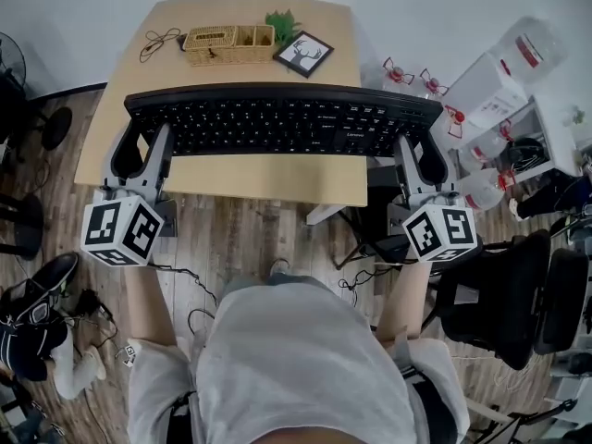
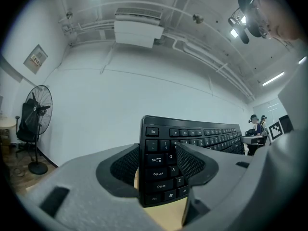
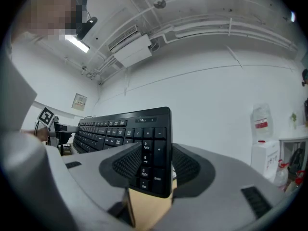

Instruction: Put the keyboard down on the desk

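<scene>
Saw a long black keyboard (image 1: 282,118) held crosswise over the pale wooden table (image 1: 268,181), stretched from 9 to 3 o'clock and reaching past both side edges. Noted matte black keys with white legends, a slim raised back edge, Esc, Tab and Caps Lock at the 9 o'clock end, and a numeric pad at the 3 o'clock end. Found the left gripper (image 1: 141,146) with fingers (image 2: 190,162) clamped on the keyboard's left end, and the right gripper (image 1: 421,158) with fingers (image 3: 127,165) clamped on the numeric-pad end. Could not tell whether the keyboard touched the table. Spotted a wicker basket (image 1: 228,44), a framed deer picture (image 1: 303,54) and a small green plant (image 1: 282,24) at 12 o'clock, beyond the keyboard.
</scene>
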The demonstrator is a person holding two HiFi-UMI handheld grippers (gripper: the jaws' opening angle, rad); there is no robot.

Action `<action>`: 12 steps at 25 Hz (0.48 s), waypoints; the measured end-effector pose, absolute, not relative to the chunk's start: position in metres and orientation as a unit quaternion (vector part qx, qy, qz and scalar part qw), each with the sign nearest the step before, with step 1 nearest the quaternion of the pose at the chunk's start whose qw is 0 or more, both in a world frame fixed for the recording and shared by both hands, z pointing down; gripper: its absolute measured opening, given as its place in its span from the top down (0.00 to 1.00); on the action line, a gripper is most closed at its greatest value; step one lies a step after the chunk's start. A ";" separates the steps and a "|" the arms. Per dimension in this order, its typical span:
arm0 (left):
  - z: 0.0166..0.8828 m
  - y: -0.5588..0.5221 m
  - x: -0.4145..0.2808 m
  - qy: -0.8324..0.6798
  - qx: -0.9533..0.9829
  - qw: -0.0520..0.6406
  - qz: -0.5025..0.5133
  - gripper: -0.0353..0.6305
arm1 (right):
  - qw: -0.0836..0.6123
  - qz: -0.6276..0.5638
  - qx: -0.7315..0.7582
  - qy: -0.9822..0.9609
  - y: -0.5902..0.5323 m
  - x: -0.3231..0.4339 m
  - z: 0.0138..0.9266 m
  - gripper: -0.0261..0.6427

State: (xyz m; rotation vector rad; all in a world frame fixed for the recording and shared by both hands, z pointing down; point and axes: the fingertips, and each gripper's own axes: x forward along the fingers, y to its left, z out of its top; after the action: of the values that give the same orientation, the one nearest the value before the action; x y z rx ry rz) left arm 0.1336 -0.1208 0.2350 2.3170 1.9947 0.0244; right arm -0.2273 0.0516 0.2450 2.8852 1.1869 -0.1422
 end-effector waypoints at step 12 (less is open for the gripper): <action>0.264 -0.041 0.185 0.649 0.759 0.026 0.047 0.59 | -0.017 -0.017 0.924 0.381 0.132 -0.175 0.273 0.69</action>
State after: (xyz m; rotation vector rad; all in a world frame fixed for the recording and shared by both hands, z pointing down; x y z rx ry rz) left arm 0.1855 -0.0411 0.2642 2.3461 2.0054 0.1467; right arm -0.1754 0.1316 0.2732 2.9360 1.2092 -0.0554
